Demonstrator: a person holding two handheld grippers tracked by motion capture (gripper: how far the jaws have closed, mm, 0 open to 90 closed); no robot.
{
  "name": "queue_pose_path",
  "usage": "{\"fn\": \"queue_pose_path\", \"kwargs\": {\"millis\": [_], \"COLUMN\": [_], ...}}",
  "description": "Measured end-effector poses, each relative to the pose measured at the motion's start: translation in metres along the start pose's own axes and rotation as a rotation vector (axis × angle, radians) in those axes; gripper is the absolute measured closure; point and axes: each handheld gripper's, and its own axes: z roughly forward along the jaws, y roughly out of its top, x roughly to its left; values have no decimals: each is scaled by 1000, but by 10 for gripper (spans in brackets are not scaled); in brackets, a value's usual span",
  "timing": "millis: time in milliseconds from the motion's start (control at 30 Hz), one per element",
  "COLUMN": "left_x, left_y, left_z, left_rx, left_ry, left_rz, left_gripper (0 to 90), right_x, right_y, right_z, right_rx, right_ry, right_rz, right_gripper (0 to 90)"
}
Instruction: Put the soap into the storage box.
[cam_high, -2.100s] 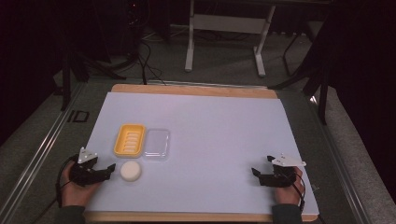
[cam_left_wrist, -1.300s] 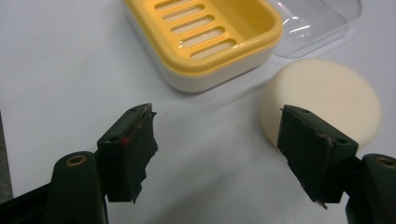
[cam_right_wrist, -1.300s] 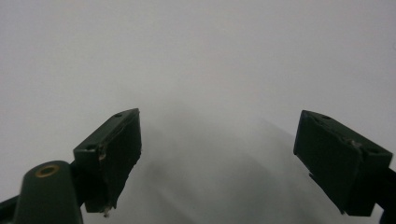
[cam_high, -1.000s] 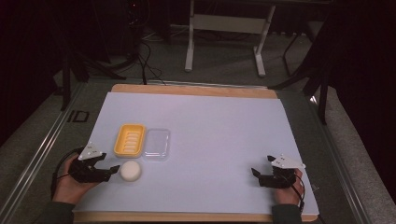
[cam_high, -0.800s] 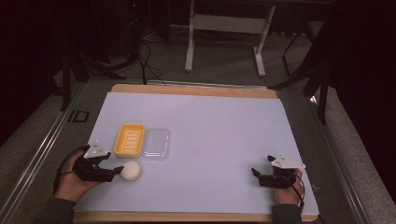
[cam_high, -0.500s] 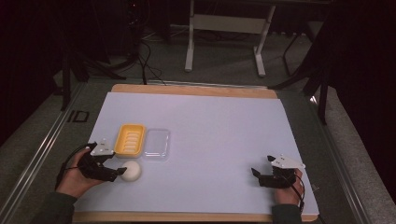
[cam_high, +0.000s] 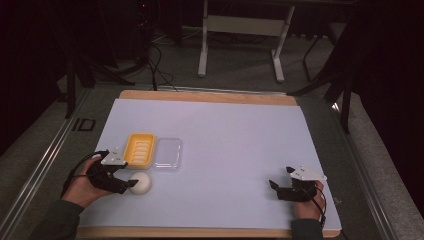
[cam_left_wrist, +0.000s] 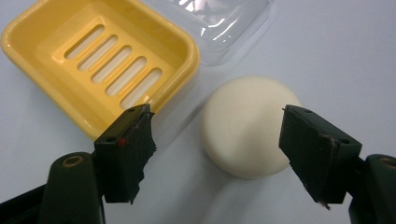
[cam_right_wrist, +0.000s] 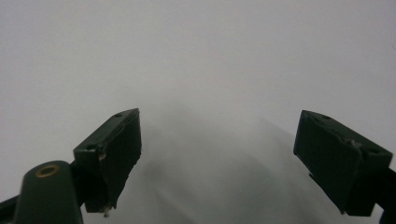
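Currently approach step: left gripper (cam_high: 129, 184) at roughly 8 o'clock on the table (cam_high: 240, 145), jaws spread wide, straddling the round soap bar (cam_left_wrist: 247, 126) but not yet touching it. Soap flat on the table, just beside the yellow soap dish (cam_left_wrist: 100, 60), at the dish's 5 o'clock in the high view; clear lid (cam_high: 167, 154) at the dish's 3 o'clock. Right gripper (cam_high: 274, 187) parked at 4 o'clock, jaws released, nothing between them. Next, probably: ease forward, centre soap between pads, clench gently (likely slippery), lift, carry toward 11 o'clock into dish.
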Motion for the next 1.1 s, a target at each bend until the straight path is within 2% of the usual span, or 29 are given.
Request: {"fn": "queue_pose_path", "kwargs": {"millis": [67, 100, 333, 667, 967, 1100], "left_x": [0, -1, -3, -9, -10, -12], "left_y": [2, 5, 9, 17, 19, 19], "left_z": [0, 0, 2, 12, 18, 22], "left_rx": [14, 25, 61, 136, 161, 176], "left_ry": [0, 2, -11, -35, -71, -79], "left_rz": [8, 24, 50, 107, 95, 102], "left_gripper": [270, 272, 264, 236, 192, 181], "right_x": [0, 0, 0, 0, 0, 0], "right_y": [0, 0, 0, 0, 0, 0], "right_z": [0, 0, 0, 0, 0, 0], "right_rx": [-1, -2, -3, -3, -3, -2], "right_ry": [-1, -1, 0, -1, 0, 0], "right_rz": [0, 0, 0, 0, 0, 0], "right_gripper": [150, 150, 150, 150, 150, 150]}}
